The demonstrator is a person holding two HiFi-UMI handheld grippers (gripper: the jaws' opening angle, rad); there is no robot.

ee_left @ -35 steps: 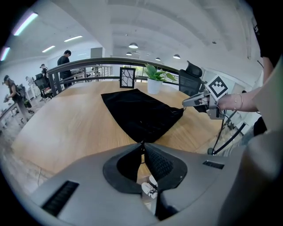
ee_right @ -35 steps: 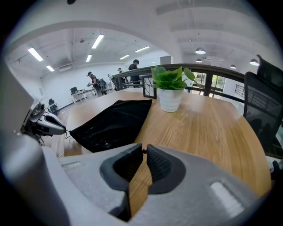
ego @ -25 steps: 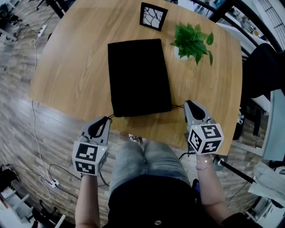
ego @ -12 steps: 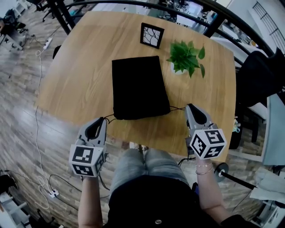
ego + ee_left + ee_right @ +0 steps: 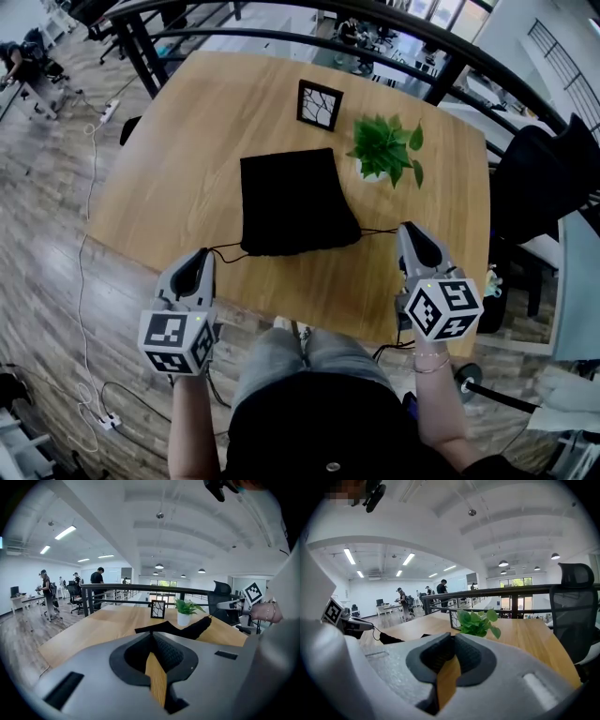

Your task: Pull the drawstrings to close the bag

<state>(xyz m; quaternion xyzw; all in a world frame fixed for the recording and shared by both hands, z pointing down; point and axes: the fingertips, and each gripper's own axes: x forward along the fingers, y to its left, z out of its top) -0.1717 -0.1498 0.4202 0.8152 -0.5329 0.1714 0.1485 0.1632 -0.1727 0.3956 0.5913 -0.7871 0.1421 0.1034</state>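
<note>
**A:** Where is the bag?

**B:** The black bag (image 5: 292,202) lies flat near the middle of the wooden surface (image 5: 178,169), with its mouth toward the person. A potted plant (image 5: 384,150) stands just beside its far right corner, and a small picture frame (image 5: 319,104) stands beyond its far edge.

**A:** And the strings?

**B:** One thin cord comes out at each near corner. The left drawstring (image 5: 225,249) runs out to the left tool (image 5: 203,253). The right drawstring (image 5: 380,230) runs to the right tool (image 5: 405,228). Both cords look stretched and nearly straight.

**A:** How do the jaws stand?

**B:** On each tool the jaws are pressed together at the tips, pinching that side's cord. The cord is too thin to see between the pads in the tools' own views, but the head view shows each one ending right at a tip.

**A:** Where are the tools themselves?

**B:** They are well apart, one on either side of the bag's mouth. The left is off the near edge of the surface, and the right is over its near right part.
</note>
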